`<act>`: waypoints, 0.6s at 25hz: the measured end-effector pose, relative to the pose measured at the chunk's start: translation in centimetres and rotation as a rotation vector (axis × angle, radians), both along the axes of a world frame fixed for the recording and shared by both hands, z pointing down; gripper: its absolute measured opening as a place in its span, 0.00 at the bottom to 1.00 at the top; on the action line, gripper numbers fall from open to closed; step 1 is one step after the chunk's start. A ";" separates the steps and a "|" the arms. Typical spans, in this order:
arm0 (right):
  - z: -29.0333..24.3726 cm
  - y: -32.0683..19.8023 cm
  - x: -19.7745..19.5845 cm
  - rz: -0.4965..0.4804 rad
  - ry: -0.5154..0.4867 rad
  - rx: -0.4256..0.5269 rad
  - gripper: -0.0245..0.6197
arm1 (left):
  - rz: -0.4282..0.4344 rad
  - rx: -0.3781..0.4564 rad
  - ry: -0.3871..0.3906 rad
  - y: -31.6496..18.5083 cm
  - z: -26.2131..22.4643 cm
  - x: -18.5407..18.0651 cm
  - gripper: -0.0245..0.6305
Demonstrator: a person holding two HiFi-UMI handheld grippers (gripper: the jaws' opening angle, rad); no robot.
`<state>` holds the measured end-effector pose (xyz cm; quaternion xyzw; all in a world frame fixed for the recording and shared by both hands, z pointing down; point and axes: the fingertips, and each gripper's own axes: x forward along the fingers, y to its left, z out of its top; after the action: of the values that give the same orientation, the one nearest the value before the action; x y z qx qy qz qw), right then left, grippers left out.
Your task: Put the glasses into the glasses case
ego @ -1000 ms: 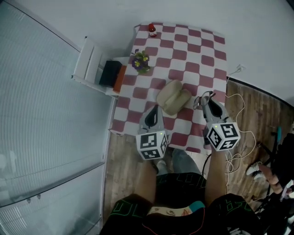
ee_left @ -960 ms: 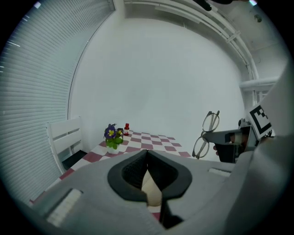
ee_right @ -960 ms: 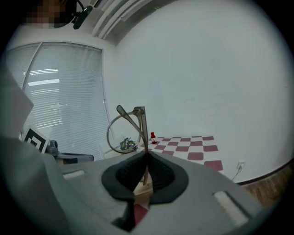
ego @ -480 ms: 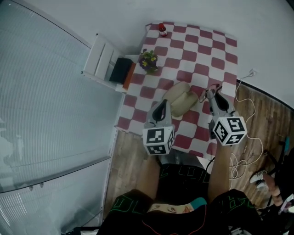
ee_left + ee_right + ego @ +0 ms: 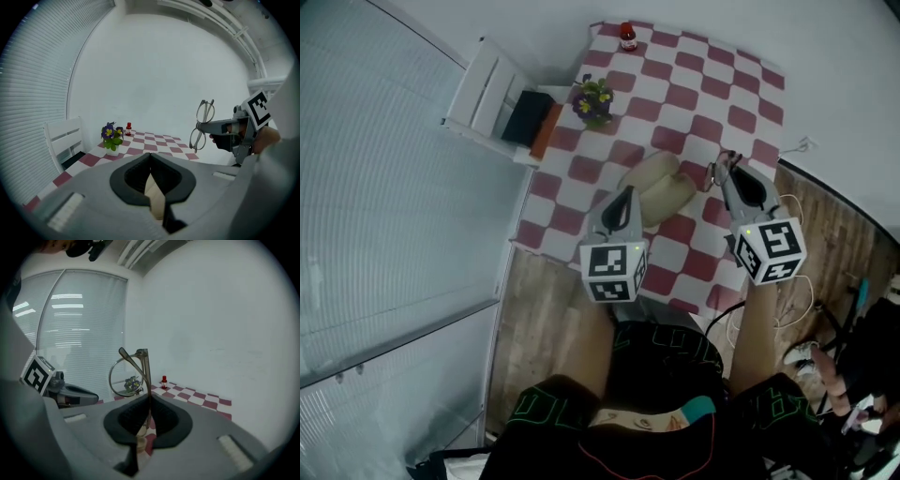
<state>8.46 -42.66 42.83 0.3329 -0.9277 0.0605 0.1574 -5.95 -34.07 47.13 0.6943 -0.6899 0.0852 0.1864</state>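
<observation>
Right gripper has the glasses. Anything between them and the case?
Nothing visible. The glasses, clamped in the right gripper, sit just right of the case, with only bare tablecloth between. The left gripper grips the case's opposite side.

A checked tabletop (image 5: 712,94) is carrying a flower pot (image 5: 594,101) near its left edge and a red bottle (image 5: 627,37) at the far edge. A case (image 5: 656,187) is showing mid-table; contact with the surface cannot be confirmed.

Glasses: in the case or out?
Out. The right tongs are shut on a temple of the glasses, holding them up beside the glasses case, not inside it.
</observation>
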 end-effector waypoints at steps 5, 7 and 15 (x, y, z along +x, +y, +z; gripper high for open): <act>0.9 0.2 -1.9 -0.113 0.133 0.044 0.06 | -0.019 -0.010 0.022 0.2 1.0 -0.4 0.05; 1.6 0.6 -3.1 -0.169 0.165 0.049 0.07 | -0.034 -0.014 0.023 0.5 1.3 -1.1 0.05; 3.8 1.7 -5.8 -0.309 0.284 0.057 0.07 | -0.126 -0.022 0.050 2.5 2.3 -3.9 0.05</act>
<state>2.70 -40.99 46.62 0.1962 -0.9377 -0.0380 0.2843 -9.89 -31.60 49.40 0.6494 -0.7263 0.0637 0.2161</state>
